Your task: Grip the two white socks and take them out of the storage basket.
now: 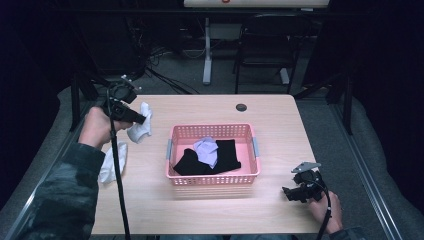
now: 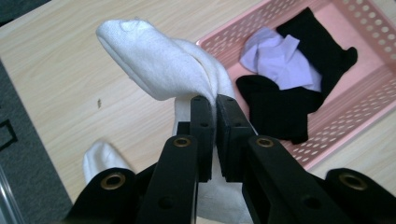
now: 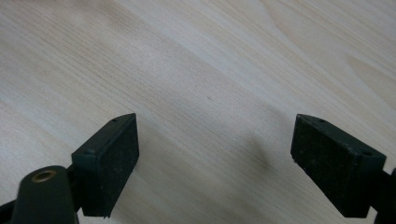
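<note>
Your right gripper [image 1: 290, 191] sits nearest, jaws spread wide over bare table [image 3: 196, 70]; farther off, your left gripper [image 2: 215, 100] is clenched on the white sock [image 2: 159, 65], lifted left of the pink basket [image 1: 212, 179] (dark clothes already inside); carry it high over the rim, then release.
</note>
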Demonstrator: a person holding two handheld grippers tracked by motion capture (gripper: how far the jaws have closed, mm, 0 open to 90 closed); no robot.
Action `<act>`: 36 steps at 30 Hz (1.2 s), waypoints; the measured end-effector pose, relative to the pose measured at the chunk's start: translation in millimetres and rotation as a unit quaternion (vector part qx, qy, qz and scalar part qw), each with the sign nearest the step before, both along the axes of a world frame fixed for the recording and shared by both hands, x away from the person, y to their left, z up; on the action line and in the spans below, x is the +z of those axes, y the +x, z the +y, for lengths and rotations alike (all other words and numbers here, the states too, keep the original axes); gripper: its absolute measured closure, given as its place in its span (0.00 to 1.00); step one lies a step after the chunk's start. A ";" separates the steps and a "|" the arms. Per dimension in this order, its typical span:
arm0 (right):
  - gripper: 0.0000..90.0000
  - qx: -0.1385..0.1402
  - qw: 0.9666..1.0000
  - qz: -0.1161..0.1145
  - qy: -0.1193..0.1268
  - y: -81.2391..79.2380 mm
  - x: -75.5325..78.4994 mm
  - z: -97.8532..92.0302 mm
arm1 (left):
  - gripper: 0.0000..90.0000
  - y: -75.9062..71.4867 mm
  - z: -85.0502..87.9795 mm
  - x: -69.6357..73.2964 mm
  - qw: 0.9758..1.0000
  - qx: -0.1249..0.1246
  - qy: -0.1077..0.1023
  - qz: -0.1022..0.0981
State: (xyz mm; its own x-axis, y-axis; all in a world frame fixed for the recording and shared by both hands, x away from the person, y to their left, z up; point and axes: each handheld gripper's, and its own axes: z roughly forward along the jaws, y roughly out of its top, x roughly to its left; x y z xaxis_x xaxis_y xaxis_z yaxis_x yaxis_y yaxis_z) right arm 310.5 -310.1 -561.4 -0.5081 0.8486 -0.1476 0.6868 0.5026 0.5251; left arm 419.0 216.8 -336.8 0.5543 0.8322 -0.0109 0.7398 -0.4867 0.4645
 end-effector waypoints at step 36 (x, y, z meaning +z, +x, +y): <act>0.16 -0.002 1.000 -0.002 -0.001 0.1 -0.8 0.6 | 0.95 5.2 93.4 -89.7 0.993 0.108 -0.006 0.055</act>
